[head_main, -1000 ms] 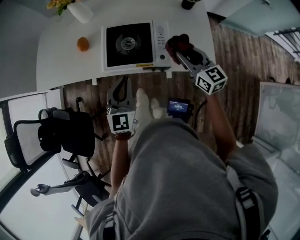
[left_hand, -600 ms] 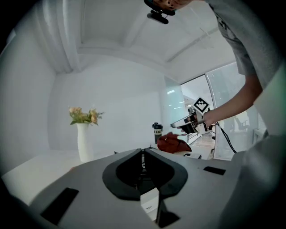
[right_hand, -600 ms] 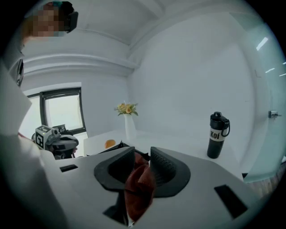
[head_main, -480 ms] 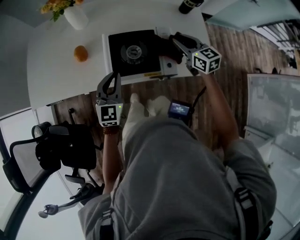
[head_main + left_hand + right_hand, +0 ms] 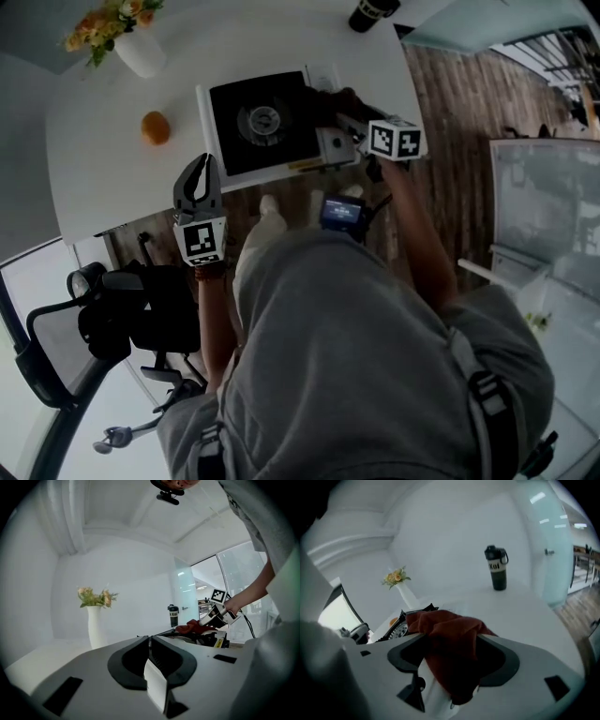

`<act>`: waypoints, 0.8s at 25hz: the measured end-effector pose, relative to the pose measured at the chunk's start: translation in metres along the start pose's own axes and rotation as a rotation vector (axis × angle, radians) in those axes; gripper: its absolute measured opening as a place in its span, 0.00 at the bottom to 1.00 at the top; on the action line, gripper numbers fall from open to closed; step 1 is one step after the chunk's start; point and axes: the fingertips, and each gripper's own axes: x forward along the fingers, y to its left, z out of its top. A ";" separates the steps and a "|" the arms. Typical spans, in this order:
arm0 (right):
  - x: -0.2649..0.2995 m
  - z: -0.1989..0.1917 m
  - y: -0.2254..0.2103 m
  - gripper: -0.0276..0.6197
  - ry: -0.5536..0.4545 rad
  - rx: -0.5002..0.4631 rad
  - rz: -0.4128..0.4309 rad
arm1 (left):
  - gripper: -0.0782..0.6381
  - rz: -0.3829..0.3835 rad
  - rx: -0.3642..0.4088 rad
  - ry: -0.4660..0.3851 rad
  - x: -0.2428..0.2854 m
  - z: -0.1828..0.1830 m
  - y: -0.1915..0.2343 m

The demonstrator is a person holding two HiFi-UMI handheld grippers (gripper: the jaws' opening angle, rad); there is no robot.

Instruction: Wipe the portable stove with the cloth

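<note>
Right tool [image 5: 345, 112]: tilted down over stove's [image 5: 246, 141] right side, jaws just opened wide, red cloth [image 5: 450, 634] bunched loosely between them.
Left tool [image 5: 202, 161]: closed, empty, level at desk [image 5: 103, 169] edge.

- Head view is dim and greyish; the white tabletop [image 5: 103, 178] is its brightest patch.
- Both gripper views bow strongly, with corners vignetted black.
- Daylight enters through the glass wall [image 5: 234, 564] at right; the close cloth [image 5: 450, 639] reads dark and soft.

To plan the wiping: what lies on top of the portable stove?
A dark red cloth rests bunched on the portable stove's right part, between the right hand-held gripper's jaws, which have just been opening. The round burner is bare. The surface under the cloth is hidden.
</note>
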 end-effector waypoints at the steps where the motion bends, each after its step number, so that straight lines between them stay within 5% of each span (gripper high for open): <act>1: 0.008 -0.005 0.000 0.55 0.022 0.057 0.045 | 0.17 0.009 0.000 0.001 0.001 0.000 0.002; 5: 0.020 -0.003 -0.002 0.52 0.009 0.270 0.204 | 0.17 0.020 -0.003 -0.005 0.009 0.004 0.004; 8: 0.013 0.004 -0.010 0.34 -0.059 0.296 0.236 | 0.17 0.004 0.006 -0.001 0.017 0.006 0.002; 9: 0.009 0.008 -0.013 0.23 -0.084 0.278 0.232 | 0.17 -0.003 0.007 0.001 0.020 0.006 0.001; 15: -0.011 0.056 -0.001 0.21 -0.105 -0.052 0.216 | 0.17 -0.047 0.008 0.016 0.028 0.004 -0.013; 17: -0.017 0.081 0.018 0.21 -0.123 -0.104 0.289 | 0.17 -0.055 0.007 0.021 0.029 0.002 -0.015; 20: -0.038 0.128 0.058 0.21 -0.226 -0.058 0.491 | 0.17 -0.067 0.001 0.029 0.029 0.000 -0.019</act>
